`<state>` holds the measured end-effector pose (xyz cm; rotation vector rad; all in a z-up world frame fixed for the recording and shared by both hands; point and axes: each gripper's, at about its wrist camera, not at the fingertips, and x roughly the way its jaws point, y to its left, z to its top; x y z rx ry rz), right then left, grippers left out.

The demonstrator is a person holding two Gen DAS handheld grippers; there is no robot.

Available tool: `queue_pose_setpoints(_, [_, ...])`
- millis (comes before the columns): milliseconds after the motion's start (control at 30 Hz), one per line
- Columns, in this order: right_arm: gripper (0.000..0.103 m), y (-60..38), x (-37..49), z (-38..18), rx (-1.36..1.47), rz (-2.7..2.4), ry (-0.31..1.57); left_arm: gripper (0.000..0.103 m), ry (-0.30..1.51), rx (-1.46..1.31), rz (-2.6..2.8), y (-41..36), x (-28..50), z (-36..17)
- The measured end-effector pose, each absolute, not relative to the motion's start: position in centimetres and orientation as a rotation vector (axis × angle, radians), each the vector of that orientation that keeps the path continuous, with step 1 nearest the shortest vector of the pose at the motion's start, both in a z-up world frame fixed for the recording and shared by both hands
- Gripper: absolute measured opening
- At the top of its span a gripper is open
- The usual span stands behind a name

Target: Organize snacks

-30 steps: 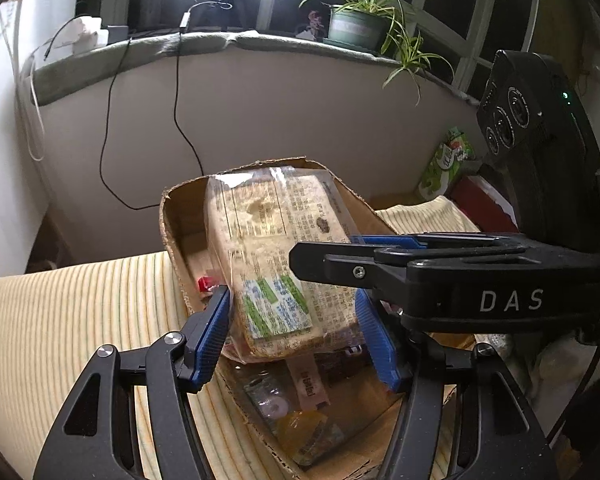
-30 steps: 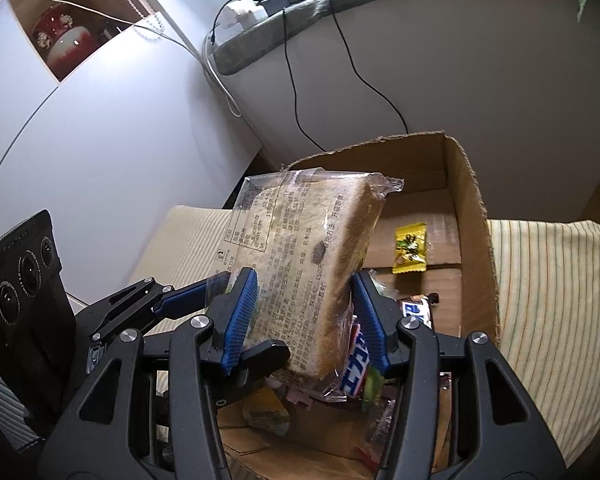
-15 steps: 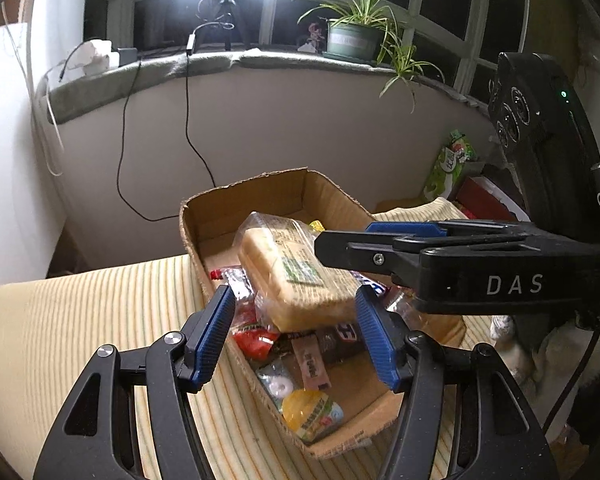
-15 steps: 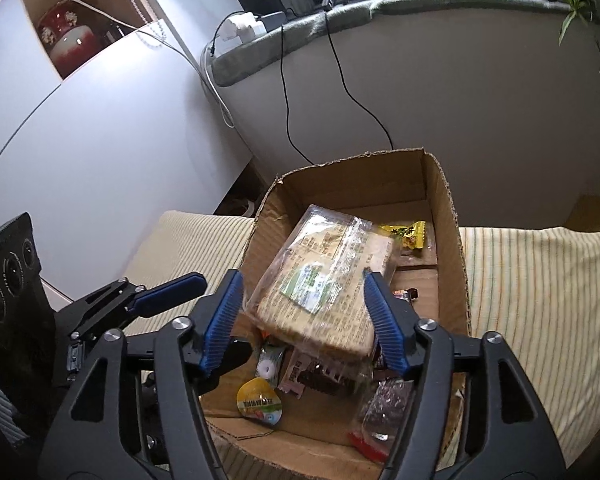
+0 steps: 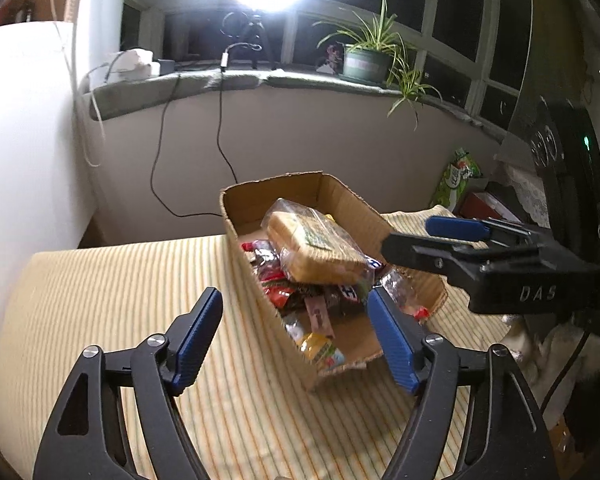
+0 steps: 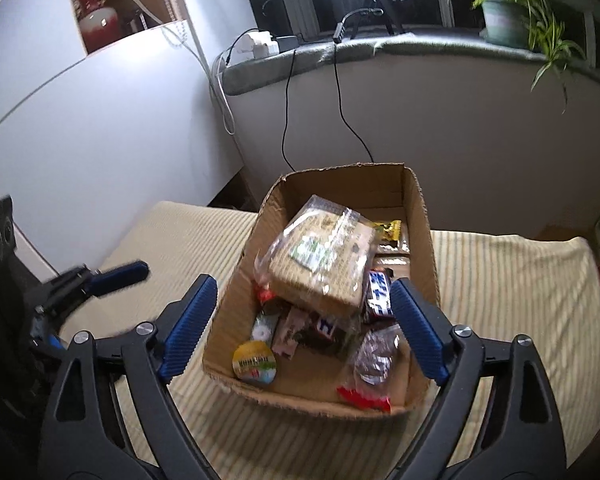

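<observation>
Both grippers backed off; bread bag dropped from their grip into the box.
Cardboard box [image 6: 424, 216] on striped cloth [image 5: 112, 280]; bread bag [image 6: 320, 260] lies tilted atop the other snacks, hiding most. Left gripper [image 5: 296, 336] and right gripper [image 6: 304, 324] wide open, empty. Right view motion-blurred, labels unreadable.

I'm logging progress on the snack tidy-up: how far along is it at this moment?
Done: the bagged bread lies in the cardboard box, on top of candy bars and other packets.
In hand: nothing. The left gripper and right gripper are both open and empty, on the near side of the box.
Left: the green snack bag beyond the bed, if it belongs; otherwise no loose snacks show on the striped cover.
</observation>
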<state>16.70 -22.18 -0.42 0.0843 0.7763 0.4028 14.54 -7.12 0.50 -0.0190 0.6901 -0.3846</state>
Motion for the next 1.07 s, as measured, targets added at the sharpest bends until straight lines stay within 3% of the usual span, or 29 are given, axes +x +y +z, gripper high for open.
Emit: queue_pose_setpoints(1067, [0.092,-24.1,10.0,-2.6,0.004,0.258,0.774,0.081,0.642,-0.043,-0.259,-5.5,9.5,0.0])
